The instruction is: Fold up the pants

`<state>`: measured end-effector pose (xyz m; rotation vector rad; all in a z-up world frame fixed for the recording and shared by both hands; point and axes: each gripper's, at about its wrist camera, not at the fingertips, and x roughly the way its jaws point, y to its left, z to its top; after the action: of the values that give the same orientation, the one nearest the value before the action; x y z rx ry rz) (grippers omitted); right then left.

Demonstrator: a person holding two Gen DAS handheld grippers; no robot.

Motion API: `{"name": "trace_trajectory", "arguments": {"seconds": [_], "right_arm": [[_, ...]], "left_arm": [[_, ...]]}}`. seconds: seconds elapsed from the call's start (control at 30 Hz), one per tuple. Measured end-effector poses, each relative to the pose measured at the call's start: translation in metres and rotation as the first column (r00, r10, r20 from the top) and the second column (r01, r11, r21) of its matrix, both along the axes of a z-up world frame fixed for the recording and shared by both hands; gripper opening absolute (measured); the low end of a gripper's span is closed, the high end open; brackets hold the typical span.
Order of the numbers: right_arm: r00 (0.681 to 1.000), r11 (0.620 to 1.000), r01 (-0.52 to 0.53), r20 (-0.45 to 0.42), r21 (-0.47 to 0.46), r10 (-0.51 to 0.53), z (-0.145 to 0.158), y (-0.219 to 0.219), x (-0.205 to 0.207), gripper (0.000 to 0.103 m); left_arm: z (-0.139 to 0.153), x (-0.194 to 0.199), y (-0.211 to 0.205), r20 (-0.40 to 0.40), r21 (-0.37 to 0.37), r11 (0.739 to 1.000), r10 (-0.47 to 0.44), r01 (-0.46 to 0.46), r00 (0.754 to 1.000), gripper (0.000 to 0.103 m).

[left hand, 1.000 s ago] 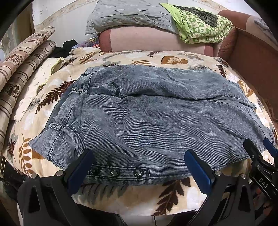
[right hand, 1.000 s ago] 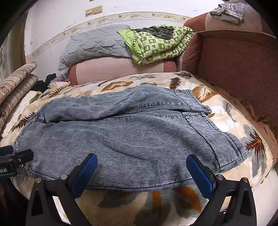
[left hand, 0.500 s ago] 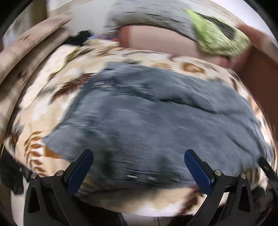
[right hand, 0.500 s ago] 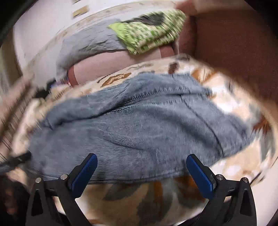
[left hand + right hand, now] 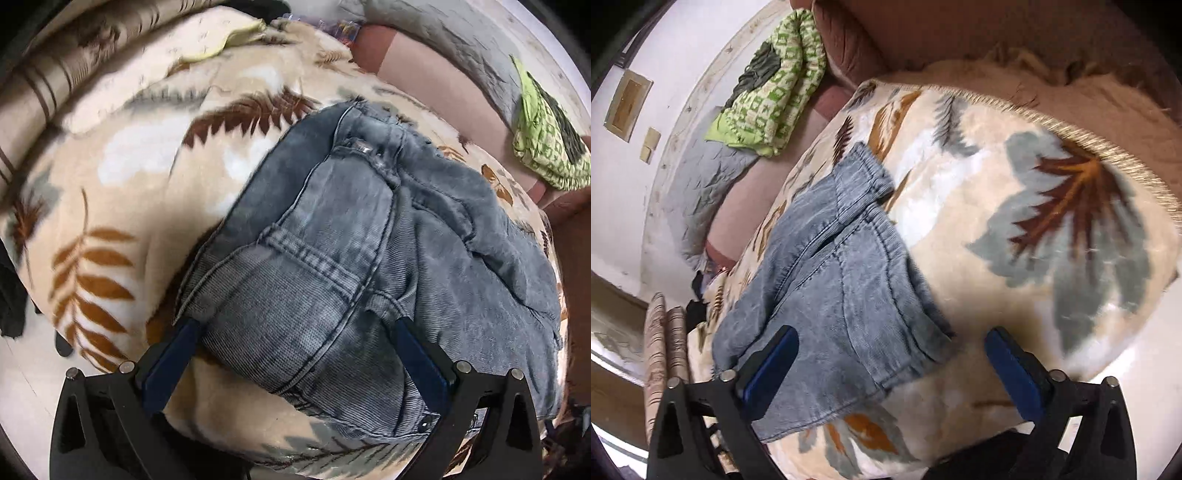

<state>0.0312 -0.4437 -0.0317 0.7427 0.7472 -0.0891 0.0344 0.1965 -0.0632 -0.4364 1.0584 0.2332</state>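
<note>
Two claws show up, one in each view, and both are spread wide with nothing held between the blue pads. In the left wrist view, the left claw point(image 5: 295, 363) sits at the bottom of the frame, and the pants point(image 5: 369, 266) fill the middle and right of the picture. The pants are blue-grey, lying in a loose heap on a cream blanket point(image 5: 122, 177) with brown and orange leaves on it. The near end of the pants bulges up between the two blue pads, and its edges seem to touch them, but the pads do not pinch it. A green checked cloth point(image 5: 546, 147) lies at the far right edge.

In the right wrist view, the right claw point(image 5: 890, 373) is at the bottom. The pants point(image 5: 827, 295) run from the middle down to the lower left, and one corner lies between the pads. The blanket point(image 5: 1034, 229) fills the right side. The green cloth point(image 5: 775, 85) is in the upper left, beside a reddish sofa arm point(image 5: 923, 33).
</note>
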Motion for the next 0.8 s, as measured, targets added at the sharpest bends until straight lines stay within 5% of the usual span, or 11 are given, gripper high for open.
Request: {"name": "trace_trajectory", "arguments": {"seconds": [0.1, 0.13, 0.27, 0.3, 0.43, 0.53, 0.57, 0.63, 0.7, 0.73, 0.8], "right_arm": [[0.999, 0.999, -0.033, -0.031, -0.037, 0.031, 0.003, 0.005, 0.008, 0.015], [0.999, 0.998, -0.04, -0.033, -0.042, 0.039, 0.006, 0.006, 0.011, 0.014], [0.997, 0.986, -0.065, 0.02, -0.154, 0.069, 0.038, 0.016, 0.007, 0.012], [0.997, 0.98, -0.06, 0.041, -0.192, 0.069, 0.05, 0.019, 0.005, 0.012], [0.996, 0.949, -0.017, 0.083, -0.314, 0.045, 0.07, 0.022, -0.012, 0.012], [0.998, 0.925, -0.041, -0.065, -0.378, 0.018, 0.025, 0.019, -0.002, 0.021], [0.991, 0.924, -0.06, -0.136, -0.378, 0.009, 0.008, 0.017, 0.003, 0.026], [0.996, 0.925, -0.035, -0.089, -0.379, 0.001, 0.005, 0.016, -0.005, 0.041], [0.998, 0.923, 0.003, -0.061, -0.384, -0.028, 0.019, 0.011, -0.012, 0.08], [0.999, 0.921, 0.034, -0.011, -0.389, -0.042, 0.032, 0.008, -0.015, 0.084], [0.998, 0.911, 0.05, 0.048, -0.409, -0.033, 0.056, 0.005, -0.015, 0.084]], "left_arm": [[0.0, -0.003, -0.001, 0.0, 0.002, 1.0, 0.003, -0.003, 1.0, 0.102], [0.0, -0.003, 0.0, -0.003, 0.01, 1.0, 0.01, -0.01, 1.0, 0.094], [0.013, -0.003, 0.003, -0.01, 0.056, 0.998, 0.013, -0.012, 1.0, 0.017], [0.018, -0.004, 0.007, -0.001, 0.07, 0.997, 0.027, -0.027, 1.0, 0.006], [0.043, -0.022, 0.013, 0.093, 0.11, 0.991, 0.068, -0.078, 0.993, 0.004], [0.025, -0.022, 0.013, 0.016, 0.093, 0.993, 0.071, -0.072, 0.997, 0.006], [0.015, -0.02, 0.013, -0.041, 0.089, 0.994, 0.061, -0.058, 0.997, 0.017], [0.013, -0.019, 0.012, -0.06, 0.136, 0.989, 0.06, -0.052, 0.996, 0.036], [0.024, -0.017, 0.01, -0.022, 0.141, 0.989, 0.05, -0.046, 0.999, 0.066], [0.036, -0.014, 0.008, 0.027, 0.115, 0.993, 0.038, -0.041, 0.999, 0.078], [0.055, -0.005, -0.001, 0.109, 0.102, 0.995, -0.009, -0.003, 0.994, 0.078]]}}
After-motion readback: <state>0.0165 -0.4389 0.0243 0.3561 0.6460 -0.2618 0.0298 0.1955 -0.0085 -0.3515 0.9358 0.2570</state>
